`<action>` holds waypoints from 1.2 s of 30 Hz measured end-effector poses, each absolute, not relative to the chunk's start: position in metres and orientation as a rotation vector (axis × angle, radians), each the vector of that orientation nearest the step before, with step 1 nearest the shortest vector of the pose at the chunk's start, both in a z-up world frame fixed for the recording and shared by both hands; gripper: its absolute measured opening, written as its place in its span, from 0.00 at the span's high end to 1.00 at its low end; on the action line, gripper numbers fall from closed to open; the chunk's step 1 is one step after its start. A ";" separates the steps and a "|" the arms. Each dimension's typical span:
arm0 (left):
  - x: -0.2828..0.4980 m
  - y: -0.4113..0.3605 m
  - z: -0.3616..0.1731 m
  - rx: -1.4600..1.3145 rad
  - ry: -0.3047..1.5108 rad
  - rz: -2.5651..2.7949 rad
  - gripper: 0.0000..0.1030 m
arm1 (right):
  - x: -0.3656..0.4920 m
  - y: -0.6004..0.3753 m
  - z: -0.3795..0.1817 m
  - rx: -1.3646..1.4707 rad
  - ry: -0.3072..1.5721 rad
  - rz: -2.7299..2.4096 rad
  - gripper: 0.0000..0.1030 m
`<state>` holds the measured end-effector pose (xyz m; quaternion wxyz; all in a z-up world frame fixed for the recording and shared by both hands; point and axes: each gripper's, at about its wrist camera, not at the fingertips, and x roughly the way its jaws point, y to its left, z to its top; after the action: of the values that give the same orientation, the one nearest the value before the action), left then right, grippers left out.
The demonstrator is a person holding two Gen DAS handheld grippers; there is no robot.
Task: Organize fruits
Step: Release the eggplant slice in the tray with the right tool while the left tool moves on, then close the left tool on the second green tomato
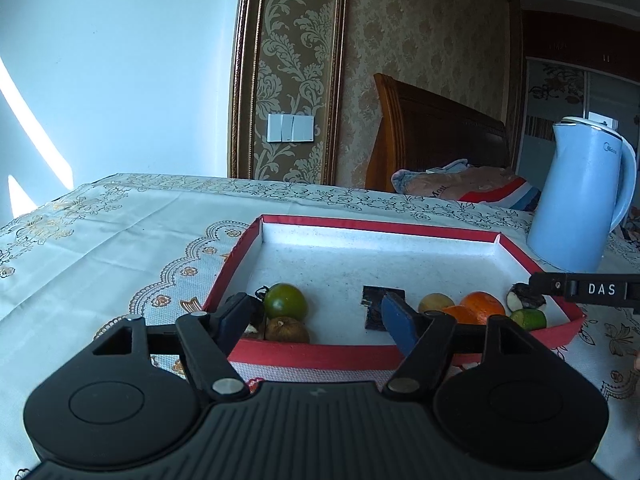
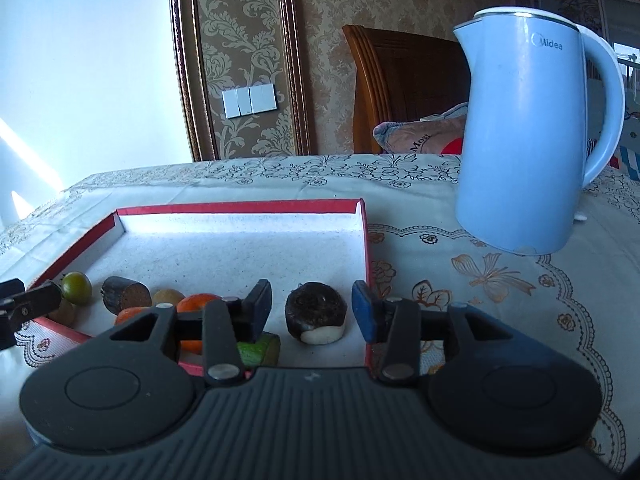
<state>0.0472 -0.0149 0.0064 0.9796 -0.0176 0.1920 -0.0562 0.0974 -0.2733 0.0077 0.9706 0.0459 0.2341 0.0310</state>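
A red tray with a white floor lies on the tablecloth and holds several fruits along its near side. My left gripper stands open over the tray's near rim. A green fruit and a brown fruit lie just inside its left finger, and a dark piece by its right finger. In the right wrist view, my right gripper is open around a dark-skinned piece with a white base, with a gap on each side. Oranges and a green chunk lie left of it.
A light blue kettle stands on the table to the right of the tray. The far half of the tray holds nothing. The left gripper's finger shows at the tray's left corner. A wooden headboard and pillows lie beyond the table.
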 end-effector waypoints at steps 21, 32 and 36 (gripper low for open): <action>0.022 -0.050 -0.009 0.053 0.563 -0.202 0.21 | 0.036 -0.261 0.006 0.141 0.487 0.120 0.35; 0.038 -0.063 -0.012 0.037 0.611 -0.170 0.21 | 0.030 -0.255 -0.006 0.118 0.536 0.102 0.28; 0.045 -0.066 -0.015 0.044 0.643 -0.167 0.41 | 0.033 -0.253 -0.008 0.111 0.553 0.099 0.28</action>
<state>0.0449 -0.0665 -0.0145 0.9451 0.0215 0.3157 -0.0821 0.0327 -0.2533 -0.0079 0.9592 0.0547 0.2729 0.0489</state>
